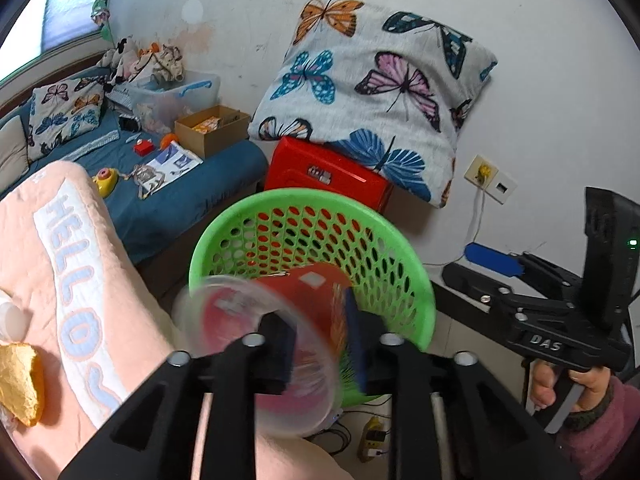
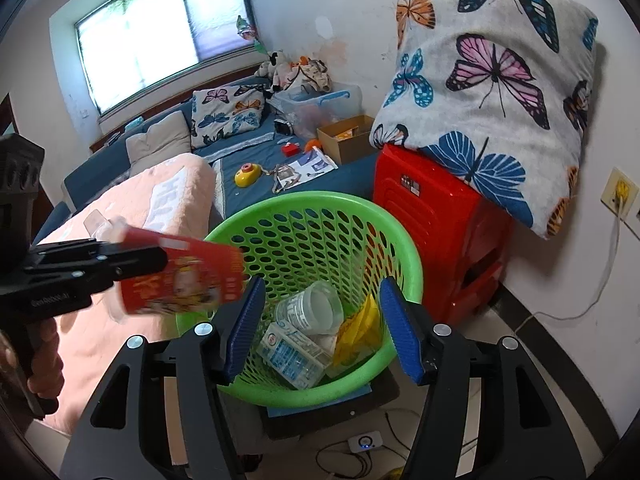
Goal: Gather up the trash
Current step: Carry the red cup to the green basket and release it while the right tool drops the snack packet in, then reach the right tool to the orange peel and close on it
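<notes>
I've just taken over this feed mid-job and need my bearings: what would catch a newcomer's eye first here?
The bright green basket sits dead centre beside a red plastic cabinet, already holding a clear jar, a carton and a yellow wrapper. The left gripper holds a red-labelled clear cup at the basket's left rim, while the right gripper hangs open above the basket. A large butterfly-print cushion leans on the cabinet against the wall.

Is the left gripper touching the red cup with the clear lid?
Touching. In the right wrist view the left gripper is closed on the red cup, beside the green basket. The left wrist view shows its pads pressing the cup.
</notes>
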{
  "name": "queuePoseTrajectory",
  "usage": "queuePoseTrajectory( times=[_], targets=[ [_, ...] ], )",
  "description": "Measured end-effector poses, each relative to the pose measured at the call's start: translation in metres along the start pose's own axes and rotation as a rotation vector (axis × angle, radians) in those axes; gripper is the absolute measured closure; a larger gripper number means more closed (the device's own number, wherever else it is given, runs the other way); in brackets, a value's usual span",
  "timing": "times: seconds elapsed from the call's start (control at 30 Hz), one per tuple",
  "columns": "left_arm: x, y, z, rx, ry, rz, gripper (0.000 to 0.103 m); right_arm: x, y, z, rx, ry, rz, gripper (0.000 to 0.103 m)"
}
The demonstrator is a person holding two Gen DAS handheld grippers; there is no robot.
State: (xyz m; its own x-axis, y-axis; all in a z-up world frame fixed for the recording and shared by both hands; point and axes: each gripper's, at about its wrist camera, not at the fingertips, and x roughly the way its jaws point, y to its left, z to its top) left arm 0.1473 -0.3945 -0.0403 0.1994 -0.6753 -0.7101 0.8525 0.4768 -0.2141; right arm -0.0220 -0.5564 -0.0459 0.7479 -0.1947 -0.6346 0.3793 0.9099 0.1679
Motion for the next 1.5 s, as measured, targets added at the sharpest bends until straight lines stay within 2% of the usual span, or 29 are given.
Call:
queuePoseTrajectory(
  times=[0.2,0.23,0.3,0.37,0.53,0.7,0.87,1.3,1.5],
  targets=[
    [-0.004,0.008,-0.007,-0.023,0.004,0.006,0.05,0.0,0.001,-0.003,0.002,0.004,0.005,0.042],
    [-0.008,0.009,-0.008,-0.026,-0.003,0.012,0.048,-0.001,0.002,-0.003,0.001,0.003,0.007,0.042],
    [-0.018,0.012,-0.011,-0.033,-0.023,0.041,0.034,-0.003,0.005,-0.003,-0.001,-0.001,0.014,0.04],
    [-0.029,0.016,-0.014,-0.045,-0.047,0.053,0.029,-0.005,0.009,-0.003,-0.008,-0.006,0.02,0.038],
    [-0.057,0.034,-0.026,-0.096,-0.083,0.071,0.027,-0.01,0.024,-0.002,-0.029,-0.018,0.044,0.033],
    [-0.087,0.056,-0.047,-0.146,-0.114,0.099,0.02,-0.012,0.046,-0.001,-0.056,-0.021,0.086,0.028],
    [-0.109,0.078,-0.069,-0.195,-0.11,0.169,0.017,-0.007,0.079,0.0,-0.105,-0.016,0.14,0.025],
    [-0.198,0.148,-0.137,-0.338,-0.189,0.42,0.017,0.016,0.169,0.002,-0.219,0.016,0.27,0.021],
    [-0.228,0.172,-0.168,-0.408,-0.2,0.48,0.017,0.033,0.208,0.002,-0.274,0.049,0.323,0.021]
  ],
)
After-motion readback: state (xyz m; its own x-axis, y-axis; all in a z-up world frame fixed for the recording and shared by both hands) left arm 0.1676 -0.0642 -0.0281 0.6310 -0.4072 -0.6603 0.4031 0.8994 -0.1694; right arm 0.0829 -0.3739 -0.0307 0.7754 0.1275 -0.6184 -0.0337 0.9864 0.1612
